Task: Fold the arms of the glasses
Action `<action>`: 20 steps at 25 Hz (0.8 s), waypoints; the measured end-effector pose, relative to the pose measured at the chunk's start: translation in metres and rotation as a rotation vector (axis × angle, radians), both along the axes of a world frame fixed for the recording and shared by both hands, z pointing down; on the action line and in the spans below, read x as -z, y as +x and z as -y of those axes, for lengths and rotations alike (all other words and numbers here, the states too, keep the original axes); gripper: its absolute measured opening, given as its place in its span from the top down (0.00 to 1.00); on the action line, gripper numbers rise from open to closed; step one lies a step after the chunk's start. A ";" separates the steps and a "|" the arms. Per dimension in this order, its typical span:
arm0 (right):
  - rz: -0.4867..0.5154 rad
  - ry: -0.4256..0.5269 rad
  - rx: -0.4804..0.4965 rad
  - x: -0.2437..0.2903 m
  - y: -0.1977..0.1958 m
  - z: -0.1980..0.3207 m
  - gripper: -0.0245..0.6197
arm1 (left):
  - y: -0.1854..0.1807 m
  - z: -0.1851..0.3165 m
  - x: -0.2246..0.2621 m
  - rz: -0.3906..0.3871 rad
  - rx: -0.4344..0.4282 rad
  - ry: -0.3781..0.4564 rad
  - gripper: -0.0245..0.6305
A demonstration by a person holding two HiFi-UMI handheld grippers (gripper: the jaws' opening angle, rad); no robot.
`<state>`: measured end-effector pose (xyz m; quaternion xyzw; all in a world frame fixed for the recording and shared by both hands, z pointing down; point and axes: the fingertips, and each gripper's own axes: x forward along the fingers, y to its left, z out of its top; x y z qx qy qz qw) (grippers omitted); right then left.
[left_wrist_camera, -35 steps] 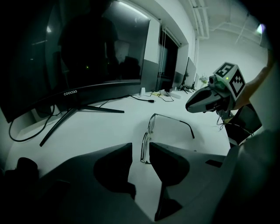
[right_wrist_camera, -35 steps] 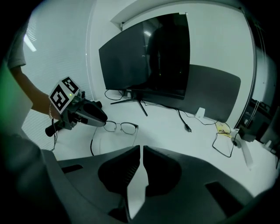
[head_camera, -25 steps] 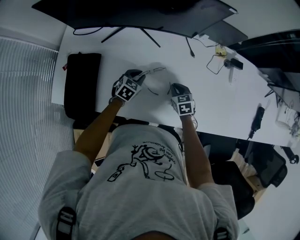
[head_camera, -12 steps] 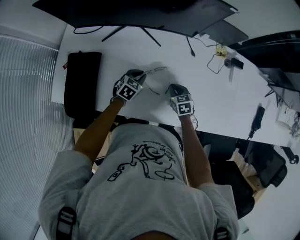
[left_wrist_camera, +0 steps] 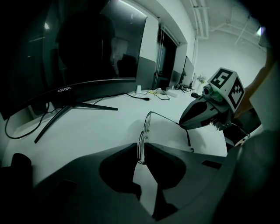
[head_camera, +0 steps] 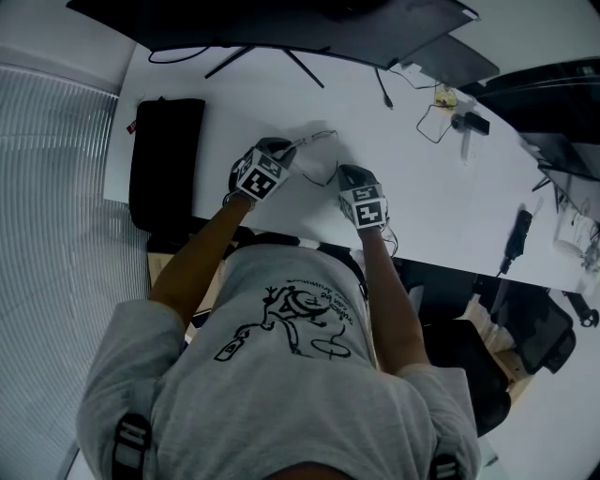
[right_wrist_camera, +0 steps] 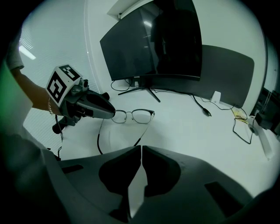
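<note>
Thin metal-rimmed glasses (right_wrist_camera: 140, 115) are held over the white table (head_camera: 422, 197) between both grippers. My left gripper (left_wrist_camera: 141, 151) is shut on the rim of one lens, its jaws having closed onto it within the last second. My right gripper (right_wrist_camera: 141, 151) is shut on the end of one arm of the glasses, which runs straight into its jaws. The other arm (right_wrist_camera: 98, 135) hangs down in a curve below the left gripper (right_wrist_camera: 113, 114). In the head view the glasses (head_camera: 319, 150) sit between the left gripper (head_camera: 291, 148) and the right gripper (head_camera: 340, 172).
A wide curved monitor (head_camera: 281, 28) on a forked stand fills the table's far edge. A black pouch (head_camera: 167, 159) lies at the left. Cables and small parts (head_camera: 436, 112) lie at the far right, and a black tool (head_camera: 514, 239) near the right edge.
The two grippers have drawn slightly closer together, and the glasses between them have shifted a little. Otherwise the hands have stayed in place.
</note>
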<state>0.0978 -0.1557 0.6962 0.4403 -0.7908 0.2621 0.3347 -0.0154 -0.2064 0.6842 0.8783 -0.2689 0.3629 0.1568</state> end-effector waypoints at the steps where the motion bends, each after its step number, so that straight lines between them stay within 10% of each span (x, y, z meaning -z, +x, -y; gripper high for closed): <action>1: 0.001 -0.002 0.002 0.000 -0.001 -0.001 0.93 | 0.001 -0.001 0.000 0.000 0.000 -0.001 0.86; 20: 0.013 -0.002 0.040 0.003 -0.016 -0.004 0.94 | 0.010 -0.015 0.000 0.001 -0.005 -0.016 0.86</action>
